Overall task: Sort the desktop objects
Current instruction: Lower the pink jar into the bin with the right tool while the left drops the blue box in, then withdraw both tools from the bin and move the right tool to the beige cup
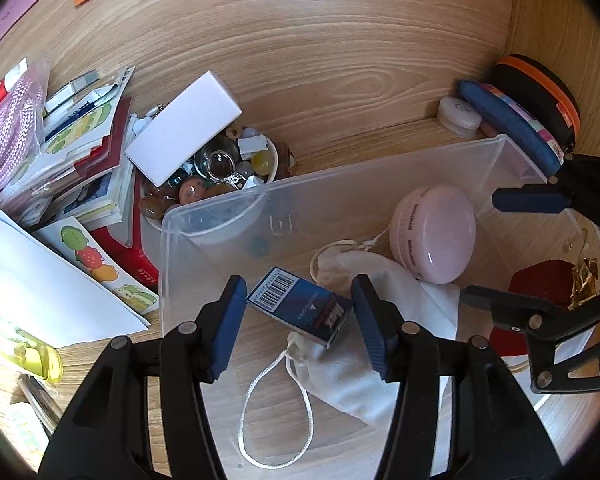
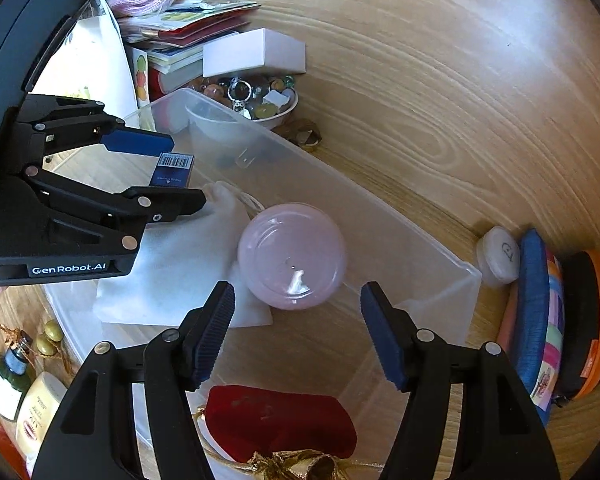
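A clear plastic bin (image 1: 228,204) (image 2: 380,216) stands on the wooden desk. Inside it lie a small blue box with a barcode (image 1: 300,304) (image 2: 172,170), a white drawstring pouch (image 1: 364,360) (image 2: 180,256), a round pink case (image 1: 436,232) (image 2: 292,256) and a red velvet pouch (image 1: 540,280) (image 2: 280,424). My left gripper (image 1: 300,328) (image 2: 180,168) is open over the bin, its fingers either side of the blue box, which rests on the pouch. My right gripper (image 2: 298,336) (image 1: 500,248) is open and empty above the bin, just in front of the pink case.
A bowl of beads and trinkets (image 1: 220,176) (image 2: 260,100) with a white box (image 1: 184,128) on top sits behind the bin. Stacked booklets and papers (image 1: 80,152) lie left. Round pouches (image 2: 560,320) and a white disc (image 2: 498,256) stand by the right wall. Bottles (image 2: 16,376) stand at lower left.
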`<state>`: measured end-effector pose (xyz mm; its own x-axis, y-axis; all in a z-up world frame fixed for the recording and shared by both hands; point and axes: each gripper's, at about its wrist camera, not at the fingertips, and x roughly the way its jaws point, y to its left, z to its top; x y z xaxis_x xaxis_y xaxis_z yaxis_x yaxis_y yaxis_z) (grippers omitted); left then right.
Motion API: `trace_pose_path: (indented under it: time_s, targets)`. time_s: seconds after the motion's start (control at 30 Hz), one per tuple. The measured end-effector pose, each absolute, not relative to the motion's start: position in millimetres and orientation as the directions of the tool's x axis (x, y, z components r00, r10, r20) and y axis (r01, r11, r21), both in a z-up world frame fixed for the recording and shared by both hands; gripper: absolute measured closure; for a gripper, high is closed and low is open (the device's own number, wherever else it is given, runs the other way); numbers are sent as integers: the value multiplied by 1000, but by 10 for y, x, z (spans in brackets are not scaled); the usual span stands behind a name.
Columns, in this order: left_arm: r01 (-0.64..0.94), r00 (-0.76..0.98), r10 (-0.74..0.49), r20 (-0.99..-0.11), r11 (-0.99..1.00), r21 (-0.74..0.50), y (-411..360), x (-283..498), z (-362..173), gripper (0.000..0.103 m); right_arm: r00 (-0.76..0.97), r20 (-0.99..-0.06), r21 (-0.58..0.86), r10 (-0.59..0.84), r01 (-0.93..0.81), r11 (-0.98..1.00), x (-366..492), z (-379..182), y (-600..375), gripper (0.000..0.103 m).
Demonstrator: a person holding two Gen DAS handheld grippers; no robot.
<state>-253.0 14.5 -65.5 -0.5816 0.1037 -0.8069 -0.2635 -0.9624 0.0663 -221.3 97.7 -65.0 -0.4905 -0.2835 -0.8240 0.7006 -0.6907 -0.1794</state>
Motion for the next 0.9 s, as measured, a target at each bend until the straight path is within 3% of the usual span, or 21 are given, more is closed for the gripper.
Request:
trace_pose_path:
  time_s: [0.17, 0.27, 0.43, 0.9]
  targets:
    - [-264, -593, 96, -799, -961, 80, 184, -2493, -607, 33, -509, -804, -166, -306, 687, -707, -2192, -589, 1027, 23]
    - [-266, -594, 113, -796, -962, 61, 167, -2457, -532, 32, -513, -801, -157, -308, 677, -719, -2187, -571, 1051, 22]
    - [-263, -609, 100, -787, -961, 82, 135, -2364, -407, 21, -524, -789, -145, -322, 668, -730, -2080, -493, 1101, 22]
    - [-198, -670, 56, -740, -975, 105, 15, -1868, -63, 13, -636, -693, -236, -339, 644, -728, -1539, -63, 1304, 19]
